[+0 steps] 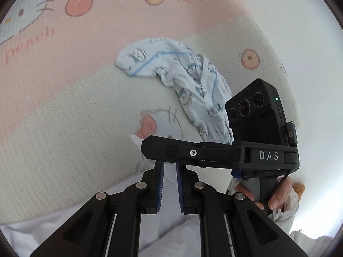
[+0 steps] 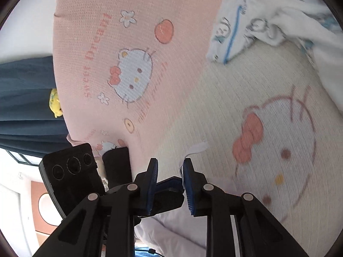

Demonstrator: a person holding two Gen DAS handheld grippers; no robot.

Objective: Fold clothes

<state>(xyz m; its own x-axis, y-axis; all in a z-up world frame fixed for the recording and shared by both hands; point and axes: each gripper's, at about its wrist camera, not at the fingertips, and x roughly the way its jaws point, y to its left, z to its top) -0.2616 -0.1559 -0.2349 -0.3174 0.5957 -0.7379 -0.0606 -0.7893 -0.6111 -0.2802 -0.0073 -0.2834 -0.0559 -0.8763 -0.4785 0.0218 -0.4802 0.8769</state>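
The pink-and-cream blanket is carrying a crumpled pale-blue baby garment lying ahead of both grippers—long axis running away from the jaws—while the right gripper and left gripper are hovering parted, gripping nothing visible.

I am looking along my right gripper, whose blue-padded jaws are standing apart, with a small white fabric tab lying just ahead of the right pad. Below them, white cloth is bunching at the bottom of the view. The left gripper is crossing close under my fingers, its camera block showing three lenses. A pink and cream blanket printed with cartoon cats is spreading underneath. A pale blue printed garment is lying crumpled at the upper right. Dark blue curtains are hanging at the left.
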